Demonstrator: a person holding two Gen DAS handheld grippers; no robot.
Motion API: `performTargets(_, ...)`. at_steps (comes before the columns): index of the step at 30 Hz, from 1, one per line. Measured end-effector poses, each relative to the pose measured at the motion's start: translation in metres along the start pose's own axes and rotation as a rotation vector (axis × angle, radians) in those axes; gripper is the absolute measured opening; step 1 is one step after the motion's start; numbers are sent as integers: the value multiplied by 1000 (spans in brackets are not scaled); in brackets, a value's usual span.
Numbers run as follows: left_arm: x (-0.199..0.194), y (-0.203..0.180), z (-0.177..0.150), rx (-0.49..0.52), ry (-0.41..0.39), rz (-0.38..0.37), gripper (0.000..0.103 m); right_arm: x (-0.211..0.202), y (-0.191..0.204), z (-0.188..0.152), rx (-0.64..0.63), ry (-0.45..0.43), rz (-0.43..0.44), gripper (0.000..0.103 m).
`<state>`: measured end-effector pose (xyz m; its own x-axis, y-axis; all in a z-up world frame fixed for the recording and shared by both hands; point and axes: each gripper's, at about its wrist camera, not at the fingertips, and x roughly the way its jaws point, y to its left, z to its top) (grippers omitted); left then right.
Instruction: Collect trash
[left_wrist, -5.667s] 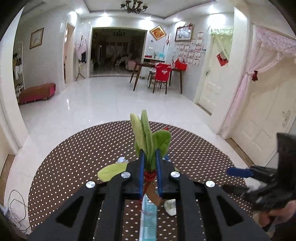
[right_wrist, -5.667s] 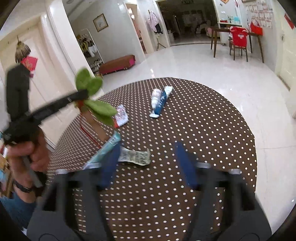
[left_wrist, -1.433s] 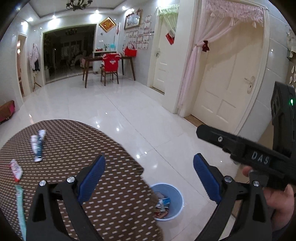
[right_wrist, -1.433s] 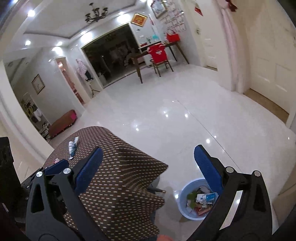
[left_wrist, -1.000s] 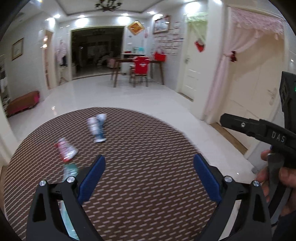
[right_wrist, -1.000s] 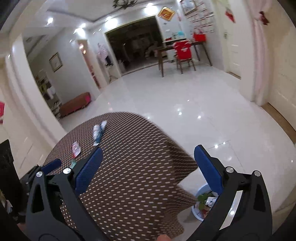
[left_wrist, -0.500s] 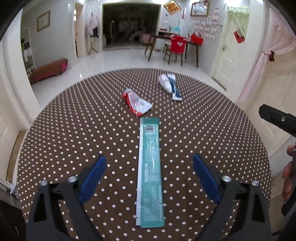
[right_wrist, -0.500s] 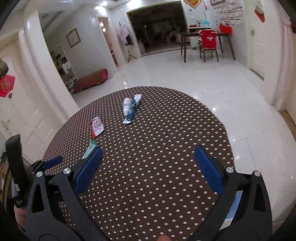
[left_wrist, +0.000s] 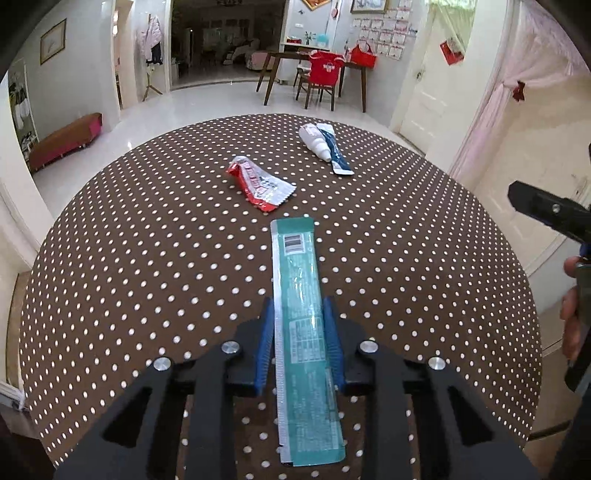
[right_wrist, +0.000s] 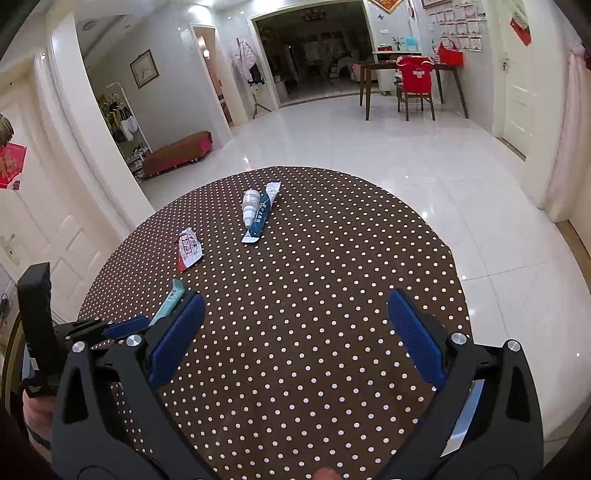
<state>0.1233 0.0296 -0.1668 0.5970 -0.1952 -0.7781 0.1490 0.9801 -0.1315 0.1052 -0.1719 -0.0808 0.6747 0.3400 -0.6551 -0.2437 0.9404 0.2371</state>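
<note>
Left gripper closed against the edges of a long teal wrapper lying flat, long axis pointing away toward the red wrapper, right gripper wide open, empty.

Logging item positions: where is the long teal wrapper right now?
In the left wrist view, the long teal wrapper lies flat on the polka-dot table, between the left tool's fingers, just nearer than the red-and-white wrapper.

Long teal wrapper flat, lengthwise, apparently pinched at both edges. Beyond: crumpled red-white wrapper; farther, white bottle touching blue tube.
</note>
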Motion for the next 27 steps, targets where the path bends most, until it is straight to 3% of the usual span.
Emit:
performTargets(8, -31, 25, -9, -72, -106, -1, 26, 28, 33, 6, -53, 37, 30, 97)
performTargets(16, -52, 69, -10, -184, -185, 84, 26, 96, 96, 18, -156, 133, 133, 97)
performTargets(22, -59, 98, -11, -266, -210, 99, 26, 148, 137, 27, -264, 178, 122, 95)
performTargets(23, -60, 101, -11, -273, -211, 102, 26, 155, 141, 28, -276, 185, 119, 92)
performTargets(25, -61, 106, -11, -285, -214, 103, 26, 170, 147, 30, -290, 203, 112, 65)
performTargets(26, -59, 107, -9, -288, -214, 104, 26, 176, 149, 31, -295, 208, 107, 61)
performTargets(27, -58, 108, -7, -292, -214, 105, 26, 179, 152, 32, -308, 203, 92, 48)
